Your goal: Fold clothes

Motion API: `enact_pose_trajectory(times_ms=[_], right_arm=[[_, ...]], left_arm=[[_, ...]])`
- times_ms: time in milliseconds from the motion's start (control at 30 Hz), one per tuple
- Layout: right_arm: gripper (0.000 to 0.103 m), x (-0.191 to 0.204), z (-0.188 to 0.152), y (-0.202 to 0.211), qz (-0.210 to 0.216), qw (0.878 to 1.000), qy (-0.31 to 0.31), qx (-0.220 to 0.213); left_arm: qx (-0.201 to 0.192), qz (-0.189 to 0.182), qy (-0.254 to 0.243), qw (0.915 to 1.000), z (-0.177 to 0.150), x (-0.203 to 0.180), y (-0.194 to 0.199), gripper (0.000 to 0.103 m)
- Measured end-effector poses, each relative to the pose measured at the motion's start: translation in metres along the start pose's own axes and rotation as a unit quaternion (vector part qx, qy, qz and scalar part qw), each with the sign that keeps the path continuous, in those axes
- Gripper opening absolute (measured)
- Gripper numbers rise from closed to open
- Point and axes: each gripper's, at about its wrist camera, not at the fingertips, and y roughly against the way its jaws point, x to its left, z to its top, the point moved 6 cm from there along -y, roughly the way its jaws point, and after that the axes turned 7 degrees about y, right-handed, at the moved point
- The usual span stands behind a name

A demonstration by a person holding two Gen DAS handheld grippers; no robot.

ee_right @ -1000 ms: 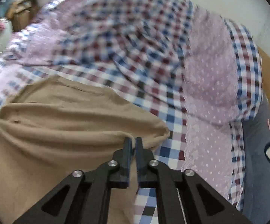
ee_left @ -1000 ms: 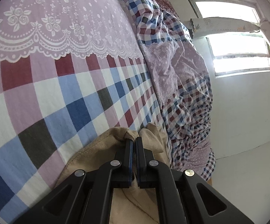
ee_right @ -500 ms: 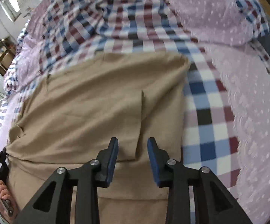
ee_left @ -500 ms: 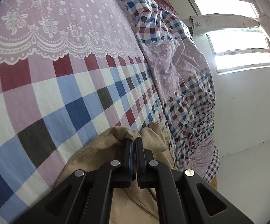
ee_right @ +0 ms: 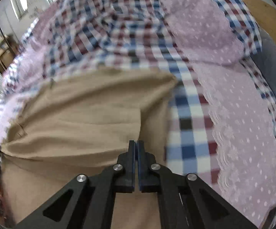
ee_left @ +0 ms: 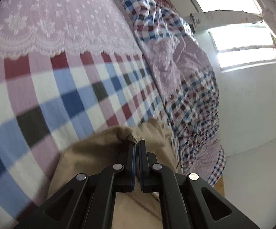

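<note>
Grippers both clamped on tan garment (ee_right: 84,118): left gripper (ee_left: 137,143) pinching a bunched corner, right gripper (ee_right: 136,143) gripping a near fold, cloth spread over checked bedspread (ee_right: 187,133), window (ee_left: 245,43) far right.

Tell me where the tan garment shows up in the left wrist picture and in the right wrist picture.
Left wrist view: the tan garment sits bottom centre, bunched in the closed left gripper.
Right wrist view: it spreads across the centre and lower left, with the closed right gripper at its near edge; whether it pinches cloth is unclear.
Shared landmark: the checked bedspread with its lilac lace band.
</note>
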Motion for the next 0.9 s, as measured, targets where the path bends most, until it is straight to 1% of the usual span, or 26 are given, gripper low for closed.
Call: enact_pose_trajectory(times_ms=[67,133,167,233,267,333,367,400,467,500,533,567,633,733,800,833,900], right_arm=[[0.000,-0.007,-0.013,-0.005,-0.005,1.000,-0.011,0.019],[0.000,-0.009,-0.022,-0.002,-0.009,1.000,-0.017,0.019],[0.000,-0.010,-0.025,-0.004,-0.016,0.999,-0.015,0.027],[0.000,-0.019,-0.030,-0.015,-0.059,0.996,-0.013,0.061],[0.004,-0.022,-0.028,-0.011,-0.074,0.995,-0.019,0.058],[0.004,-0.030,-0.024,-0.004,-0.103,0.993,-0.032,0.052],[0.006,-0.027,-0.018,0.001,-0.106,0.993,-0.030,0.045],[0.007,-0.014,-0.008,0.007,-0.094,0.995,-0.019,0.031],[0.016,0.012,0.012,0.021,-0.070,0.998,0.004,0.003],[0.020,0.032,0.024,0.025,-0.051,0.998,0.020,-0.009],[0.028,0.060,0.037,0.027,-0.021,0.999,0.041,-0.018],[0.032,0.089,0.051,0.029,0.008,0.998,0.062,-0.026],[0.034,0.144,0.073,0.030,0.067,0.993,0.092,-0.035],[0.035,0.219,0.094,0.021,0.137,0.983,0.120,-0.028],[0.035,0.271,0.107,0.006,0.176,0.974,0.142,-0.007],[0.035,0.294,0.111,-0.005,0.189,0.971,0.149,0.008],[0.035,0.325,0.118,-0.025,0.206,0.966,0.153,0.035]], left_arm=[[0.003,0.009,-0.002,1.0000,-0.004,0.001,0.000,0.001],[0.005,0.014,-0.002,0.9999,-0.003,0.003,0.000,0.001],[0.006,0.016,-0.001,0.9999,-0.003,0.004,0.001,0.002],[0.008,0.020,0.002,0.9998,-0.003,0.007,0.000,0.001],[0.010,0.021,0.004,0.9997,-0.003,0.008,0.000,0.001],[0.013,0.021,0.006,0.9997,-0.003,0.010,-0.001,0.001],[0.014,0.020,0.006,0.9997,-0.002,0.010,-0.001,0.001],[0.014,0.020,0.007,0.9997,-0.002,0.010,-0.001,0.001],[0.016,0.020,0.007,0.9997,-0.002,0.010,-0.001,0.001],[0.017,0.020,0.006,0.9996,-0.002,0.010,-0.001,0.001],[0.017,0.020,0.007,0.9996,-0.002,0.011,-0.001,0.001],[0.018,0.019,0.008,0.9996,-0.001,0.011,-0.001,0.001],[0.020,0.017,0.010,0.9996,-0.001,0.011,-0.001,0.001],[0.023,0.014,0.012,0.9996,0.000,0.011,-0.001,0.001],[0.025,0.013,0.012,0.9995,0.000,0.011,-0.001,0.002],[0.026,0.012,0.012,0.9995,0.000,0.011,-0.002,0.002],[0.029,0.011,0.009,0.9995,0.001,0.010,-0.003,0.002]])
